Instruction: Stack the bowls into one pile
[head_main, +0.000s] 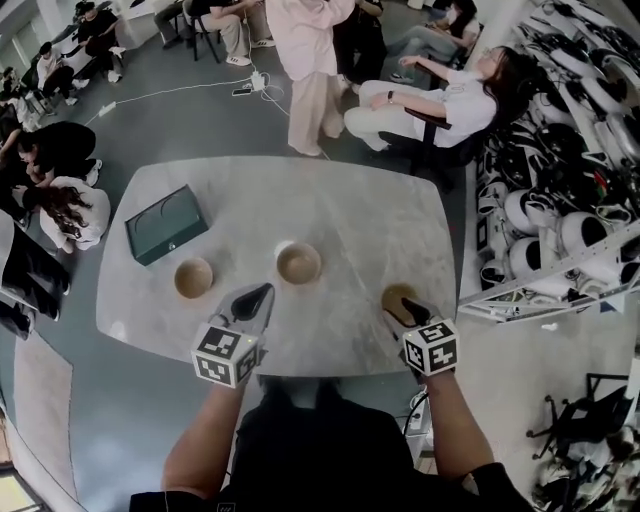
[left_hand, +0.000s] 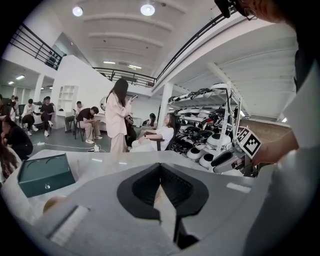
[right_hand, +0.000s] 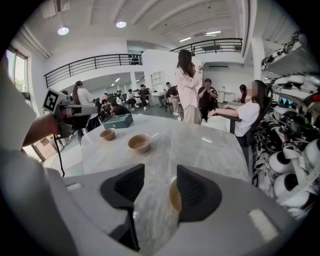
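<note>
Well apart — left bowl, middle bowl, right bowl: round, tan, unstacked.

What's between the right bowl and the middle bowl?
Nothing but bare table between the right bowl and the middle bowl; the head view shows it.

Right tongs spread wide above pale marbled surface, nothing pinched. Sliver of brown near bowl showing at inner face of right-hand jaw, rest hidden behind it; contact unclear. Further out toward left edge: middle bowl, then far bowl, well apart, both upright. Green box at far left corner. Standing person beyond far edge.
</note>
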